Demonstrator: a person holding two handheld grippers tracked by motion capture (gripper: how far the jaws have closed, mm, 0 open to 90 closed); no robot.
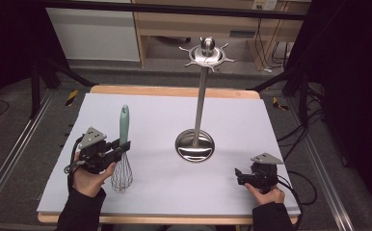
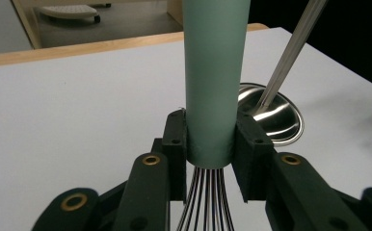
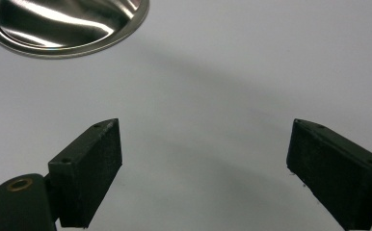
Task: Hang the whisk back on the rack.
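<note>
Pale green handle, wire balloon head: the whisk (image 1: pixel 123 149) stands upright at the left near part of the white table (image 1: pixel 165 192), wires down, handle up. The left gripper (image 1: pixel 122 145) is clamped on the base of the handle, just above where the wires fan out; the left hand (image 1: pixel 91 175) holds it level from the left. Centre, farther off, is a steel utensil stand (image 1: pixel 197 139) with a round base. At the near right, the right gripper (image 1: pixel 237 174) rests low over the table, jaws wide apart with nothing between them, right hand (image 1: pixel 266 192) behind it.
</note>
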